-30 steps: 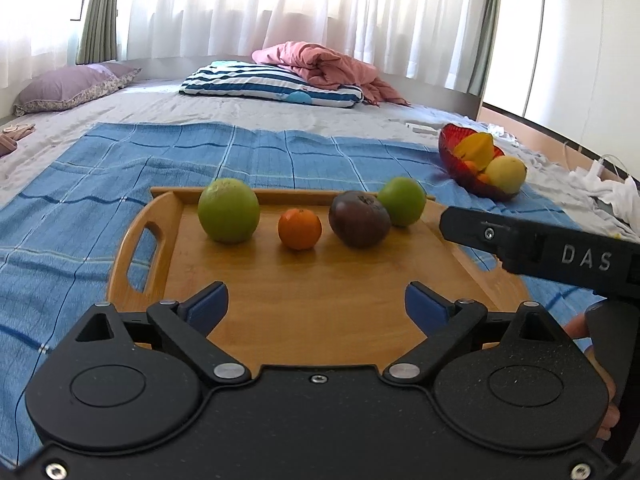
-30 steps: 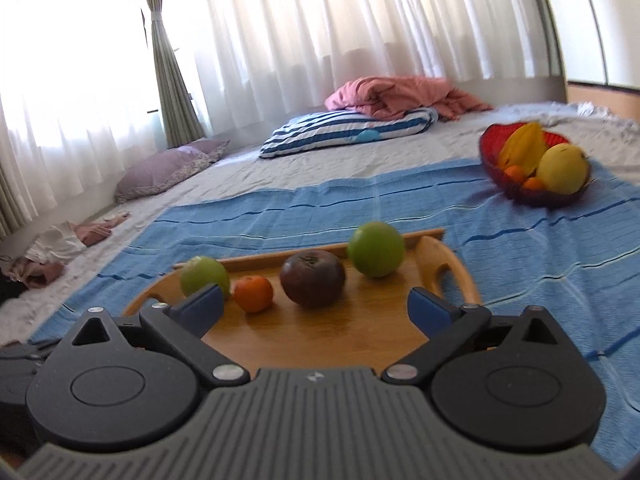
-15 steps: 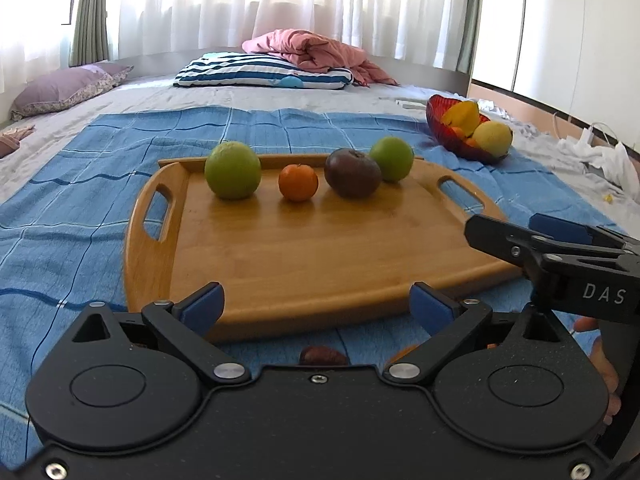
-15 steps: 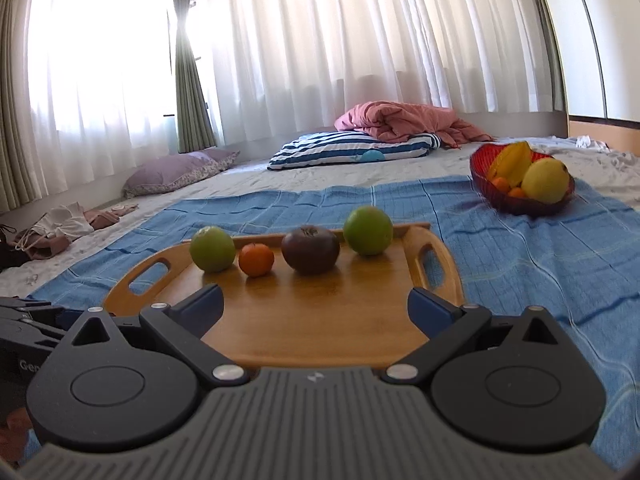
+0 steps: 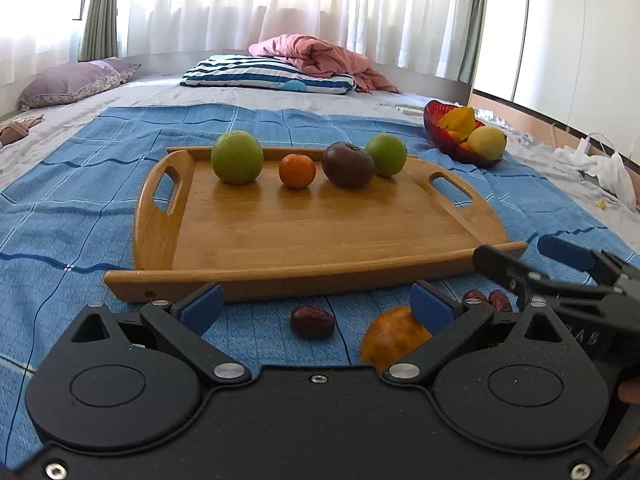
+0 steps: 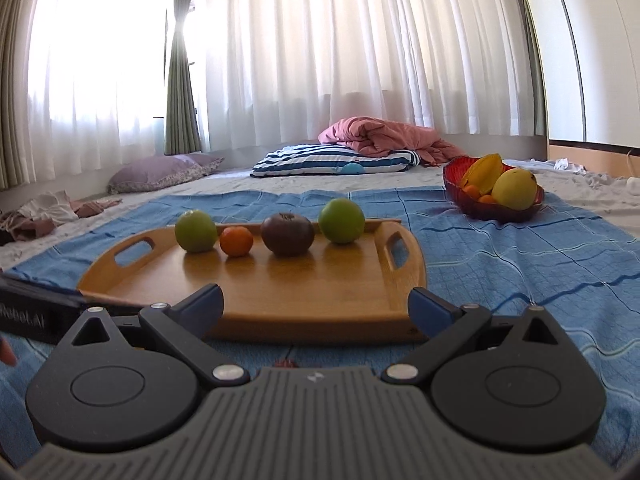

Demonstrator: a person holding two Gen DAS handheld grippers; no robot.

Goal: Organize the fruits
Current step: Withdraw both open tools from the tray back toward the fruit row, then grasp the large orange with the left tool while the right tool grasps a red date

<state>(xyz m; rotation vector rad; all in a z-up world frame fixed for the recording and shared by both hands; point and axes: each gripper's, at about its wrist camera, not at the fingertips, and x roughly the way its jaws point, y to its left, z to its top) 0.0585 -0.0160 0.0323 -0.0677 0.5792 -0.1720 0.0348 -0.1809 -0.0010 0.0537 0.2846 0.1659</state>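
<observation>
The left claw, jaws apart and just widened with nothing gripped, is nearest the red date on the blue blanket, lying crosswise just ahead, short of the tray.

Two round green fruits, a small orange and a dark brown-purple tomato-like fruit line the wooden tray's far edge

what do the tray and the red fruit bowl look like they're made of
Tray: looks like bamboo or light wood, glued strips visible, smooth satin finish that mirrors the fruit faintly. Red bowl: seems glass or clear plastic, translucent and glossy; which one I cannot tell.
</observation>
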